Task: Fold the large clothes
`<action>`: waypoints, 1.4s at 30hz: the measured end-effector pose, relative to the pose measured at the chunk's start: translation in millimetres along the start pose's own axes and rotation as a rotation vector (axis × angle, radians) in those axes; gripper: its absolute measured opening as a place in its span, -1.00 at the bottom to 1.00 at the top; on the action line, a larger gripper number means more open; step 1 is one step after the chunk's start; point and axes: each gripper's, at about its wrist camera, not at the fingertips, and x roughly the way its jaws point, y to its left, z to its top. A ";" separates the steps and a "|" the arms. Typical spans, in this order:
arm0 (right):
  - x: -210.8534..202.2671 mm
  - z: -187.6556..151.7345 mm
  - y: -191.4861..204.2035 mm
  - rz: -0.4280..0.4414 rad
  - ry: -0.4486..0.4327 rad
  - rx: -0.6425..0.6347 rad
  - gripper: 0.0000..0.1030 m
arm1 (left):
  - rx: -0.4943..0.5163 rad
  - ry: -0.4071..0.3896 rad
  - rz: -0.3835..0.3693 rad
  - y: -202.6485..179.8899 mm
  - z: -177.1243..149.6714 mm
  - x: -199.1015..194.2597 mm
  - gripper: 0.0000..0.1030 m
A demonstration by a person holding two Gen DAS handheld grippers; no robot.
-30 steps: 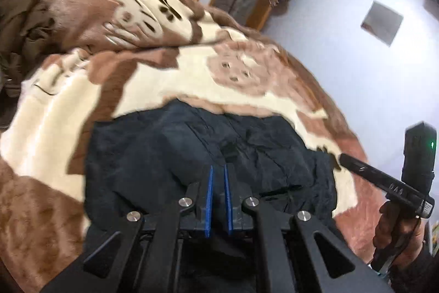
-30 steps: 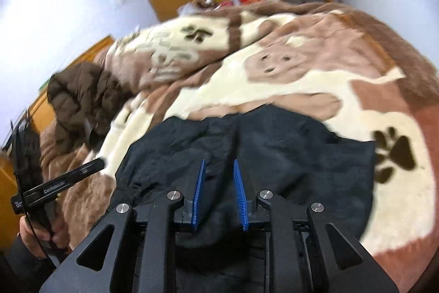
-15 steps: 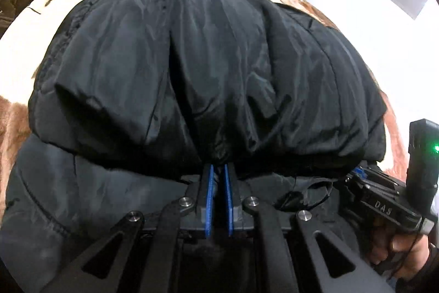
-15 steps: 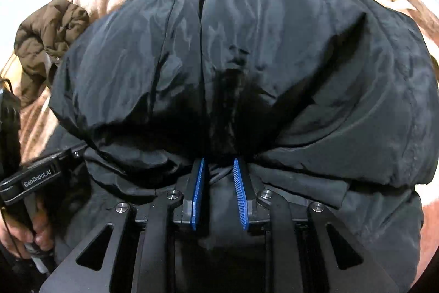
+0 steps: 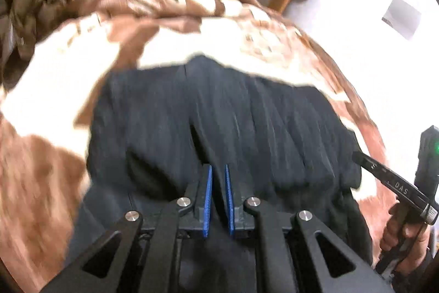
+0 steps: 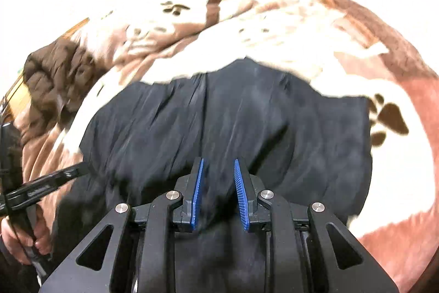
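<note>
Laying the folded black jacket [image 5: 233, 128] flat: left gripper [image 5: 218, 177], jaws narrowly parted and just opening with cloth between them, and right gripper [image 6: 218, 169], clamped on thick cloth, should release evenly, leaving the fold ahead square on the blanket [image 5: 55, 78] beyond.
</note>
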 end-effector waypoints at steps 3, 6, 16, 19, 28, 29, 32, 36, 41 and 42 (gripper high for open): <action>29.8 2.2 -18.2 -0.068 0.043 0.043 -0.56 | -0.041 0.001 0.076 28.2 12.7 25.6 -0.70; 55.1 -15.3 -41.6 -0.037 0.095 0.103 -0.57 | -0.134 0.064 0.024 62.7 -1.7 59.2 -0.67; -7.3 -6.2 1.5 0.006 -0.013 0.035 -0.57 | -0.078 -0.011 -0.005 29.1 -5.6 13.5 -0.68; -11.5 -22.4 38.0 0.117 0.017 -0.032 -0.56 | 0.006 -0.018 -0.103 -2.2 -16.4 0.8 -0.68; 63.0 -84.4 41.5 0.096 0.218 -0.059 -0.59 | 0.072 0.167 -0.085 -18.1 -65.0 69.9 -0.68; 63.5 -83.9 41.6 0.095 0.221 -0.056 -0.59 | 0.075 0.169 -0.079 -18.0 -64.6 70.3 -0.68; 69.3 -82.4 43.6 0.077 0.227 -0.068 -0.59 | 0.115 0.181 -0.036 -21.8 -59.3 80.4 -0.68; 78.8 -80.6 40.5 0.070 0.226 -0.065 -0.60 | 0.110 0.199 -0.004 -25.3 -54.5 89.5 -0.68; 84.3 -80.5 41.7 0.056 0.214 -0.083 -0.60 | 0.132 0.190 0.032 -31.0 -56.0 94.9 -0.68; 85.7 -79.6 42.5 0.050 0.214 -0.089 -0.60 | 0.138 0.190 0.041 -32.3 -55.5 95.7 -0.68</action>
